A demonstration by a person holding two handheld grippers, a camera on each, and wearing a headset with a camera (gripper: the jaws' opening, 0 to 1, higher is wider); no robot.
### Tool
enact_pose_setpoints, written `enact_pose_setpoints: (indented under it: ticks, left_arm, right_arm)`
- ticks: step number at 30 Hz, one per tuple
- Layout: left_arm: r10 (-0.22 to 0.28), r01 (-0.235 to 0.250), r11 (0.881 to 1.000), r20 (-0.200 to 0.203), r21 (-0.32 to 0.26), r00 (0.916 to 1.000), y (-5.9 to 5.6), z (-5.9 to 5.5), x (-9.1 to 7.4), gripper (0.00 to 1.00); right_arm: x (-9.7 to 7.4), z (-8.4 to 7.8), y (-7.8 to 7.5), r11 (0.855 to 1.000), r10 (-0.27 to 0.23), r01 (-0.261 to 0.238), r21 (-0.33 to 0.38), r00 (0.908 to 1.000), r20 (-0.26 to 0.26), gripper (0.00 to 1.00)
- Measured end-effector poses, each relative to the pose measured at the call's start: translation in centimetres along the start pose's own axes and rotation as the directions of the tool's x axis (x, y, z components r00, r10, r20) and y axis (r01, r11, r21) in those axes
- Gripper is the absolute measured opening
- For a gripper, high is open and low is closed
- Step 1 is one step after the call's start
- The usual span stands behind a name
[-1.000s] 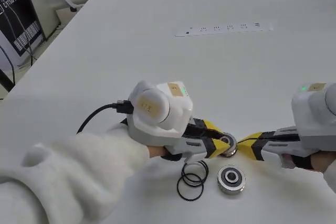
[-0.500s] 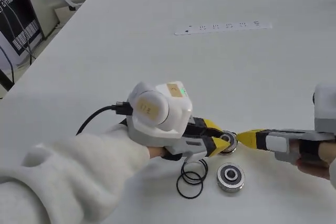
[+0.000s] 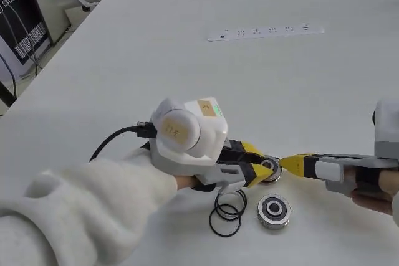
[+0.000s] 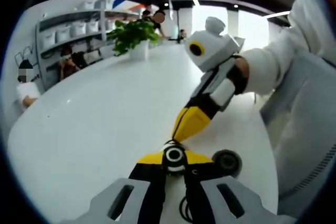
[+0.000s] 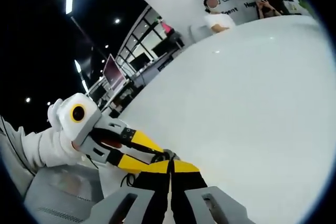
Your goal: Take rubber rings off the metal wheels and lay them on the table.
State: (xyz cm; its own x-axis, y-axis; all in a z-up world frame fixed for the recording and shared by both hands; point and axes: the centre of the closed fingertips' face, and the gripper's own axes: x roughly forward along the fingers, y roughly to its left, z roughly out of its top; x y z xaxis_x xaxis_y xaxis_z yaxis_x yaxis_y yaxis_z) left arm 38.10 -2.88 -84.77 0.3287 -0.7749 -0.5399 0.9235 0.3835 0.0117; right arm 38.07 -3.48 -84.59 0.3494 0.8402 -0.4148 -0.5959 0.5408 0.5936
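On a white table (image 3: 187, 60), the left gripper (image 3: 261, 166), held from a fluffy white sleeve, clamps a metal wheel (image 3: 270, 167) just above the surface. Two black rubber rings (image 3: 227, 212) lie below it, beside a second wheel (image 3: 274, 210). The right gripper (image 3: 288, 164) has its jaws pressed together, tips at the held wheel's edge.

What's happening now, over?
Left tool shut on metal wheel. Right tool shut, tip at that wheel. Two rubber rings on table, second wheel beside. Nothing in the way.

White left gripper (image 3: 267, 170), yellow-black jaws, black cable (image 3: 115, 136); fluffy white sleeve (image 3: 81, 210).
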Motion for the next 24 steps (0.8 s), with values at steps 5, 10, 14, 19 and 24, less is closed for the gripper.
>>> enact_pose_setpoints:
  ticks: [5, 10, 14, 19, 24]
  left_arm:
    - [-0.001, 0.001, 1.000, -0.002, 0.002, 1.0000, 0.0, 0.0, 0.0, 0.13]
    - [-0.001, 0.001, 1.000, -0.002, 0.006, 1.0000, 0.0, 0.0, 0.0, 0.13]
    - [-0.001, 0.001, 1.000, -0.002, 0.007, 1.0000, 0.0, 0.0, 0.0, 0.13]
    - [-0.003, 0.003, 1.000, -0.005, 0.010, 1.0000, 0.0, 0.0, 0.0, 0.13]
    - [-0.002, 0.003, 1.000, -0.005, 0.014, 1.0000, 0.0, 0.0, 0.0, 0.13]
  right_arm:
    - [0.2, 0.1, 0.6, 1.000, 0.014, -0.014, -0.014, 0.9999, -0.004, 0.00]
    - [0.3, 0.1, 0.5, 1.000, 0.015, -0.016, -0.024, 0.9998, -0.011, 0.00]
    - [0.3, 0.1, 0.6, 1.000, 0.020, -0.020, -0.022, 0.9997, -0.014, 0.00]
    - [0.4, 0.0, 0.8, 0.999, 0.027, -0.027, -0.021, 0.9995, -0.016, 0.00]
    - [0.6, 0.0, 1.2, 0.999, 0.044, -0.044, -0.029, 0.9988, -0.021, 0.00]
